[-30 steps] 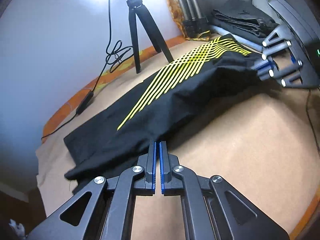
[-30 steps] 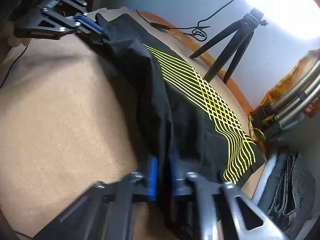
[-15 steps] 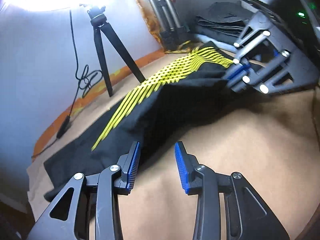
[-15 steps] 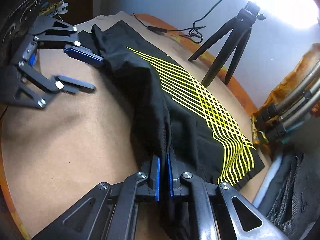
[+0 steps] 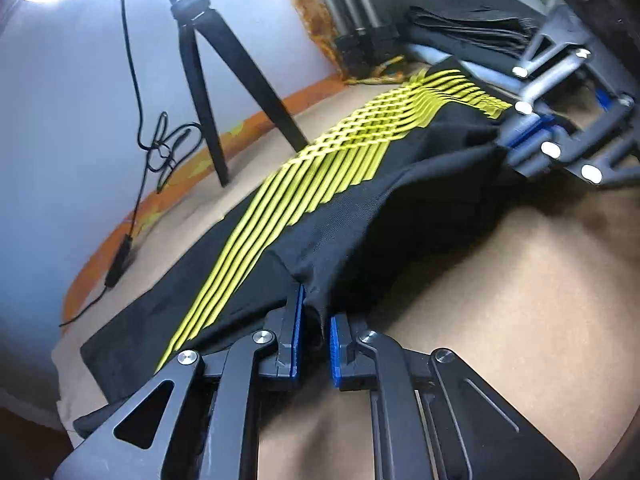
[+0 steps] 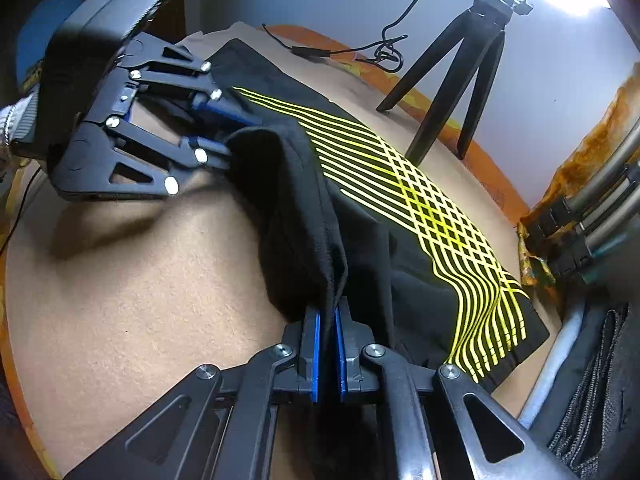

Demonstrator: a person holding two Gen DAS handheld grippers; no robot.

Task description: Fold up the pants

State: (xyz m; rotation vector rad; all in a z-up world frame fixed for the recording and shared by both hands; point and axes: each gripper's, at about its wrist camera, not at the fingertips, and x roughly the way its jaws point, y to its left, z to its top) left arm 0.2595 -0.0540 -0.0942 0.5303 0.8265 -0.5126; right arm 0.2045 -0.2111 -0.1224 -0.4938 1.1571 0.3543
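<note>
A tan, felt-like worktop (image 6: 120, 300) with an orange rim (image 5: 168, 196) carried the black pants (image 5: 340, 220), whose yellow stripes (image 6: 420, 200) ran lengthwise along the cloth. The pants lay along the worktop's far edge, below a pale blue wall (image 5: 60, 120).

Going left to right in the left wrist view: a cable (image 5: 132, 80) trailed down the wall to the rim, a black tripod (image 5: 208, 76) stood at the far edge, metal stand legs (image 5: 344, 8) rose at the far corner, and a stack of dark folded clothes (image 5: 472, 12) sat at the right.

The left gripper (image 5: 314, 332) had a fold of the pants' near edge between its blue pads, with a narrow gap showing beside the cloth. The right gripper (image 6: 326, 344) was clenched on the near edge further along, and the cloth between the two hung lifted off the worktop.

A bright lamp glare washed out the tripod's top. The left view was motion-blurred, so the right gripper's fingertips there were hard to make out. The worktop's near half lay bare tan.
</note>
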